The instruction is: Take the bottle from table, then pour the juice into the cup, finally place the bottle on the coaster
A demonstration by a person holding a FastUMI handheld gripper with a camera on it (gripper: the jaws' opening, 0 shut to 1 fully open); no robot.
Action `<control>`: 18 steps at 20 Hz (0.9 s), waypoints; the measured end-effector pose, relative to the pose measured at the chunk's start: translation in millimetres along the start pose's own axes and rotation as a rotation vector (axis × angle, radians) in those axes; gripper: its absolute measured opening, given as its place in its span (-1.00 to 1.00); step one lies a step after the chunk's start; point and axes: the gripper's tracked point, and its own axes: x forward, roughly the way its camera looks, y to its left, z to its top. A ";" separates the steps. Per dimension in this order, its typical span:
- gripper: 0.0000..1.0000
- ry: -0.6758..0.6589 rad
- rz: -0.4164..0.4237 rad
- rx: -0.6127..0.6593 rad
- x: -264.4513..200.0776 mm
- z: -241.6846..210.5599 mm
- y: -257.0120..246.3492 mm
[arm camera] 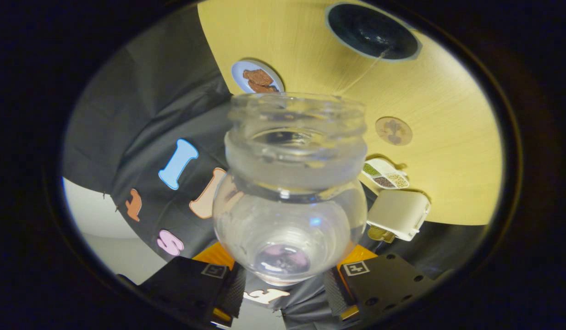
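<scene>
Both gripper [283,286] fingers clamp clear bottle [292,192], tipped mouth-first toward cup [373,31] on table [447,151].

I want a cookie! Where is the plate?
In the gripper view, the plate sits on the wooden table, just beyond the clear bottle.
</scene>
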 end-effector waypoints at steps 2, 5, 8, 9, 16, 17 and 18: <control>0.53 -0.004 -0.028 -0.066 -1.0 -1.7 -9.7; 0.53 -0.012 -0.120 -0.225 -5.5 -2.2 -37.2; 0.53 -0.013 -0.221 -0.404 -18.8 -3.4 -67.1; 0.53 -0.009 -0.249 -0.485 -23.1 -3.3 -76.6; 0.53 -0.011 -0.471 -1.188 -79.5 15.3 -112.9; 0.53 -0.018 -0.503 -1.272 -86.5 17.3 -113.1; 0.53 -0.021 -0.538 -1.353 -93.0 19.6 -114.3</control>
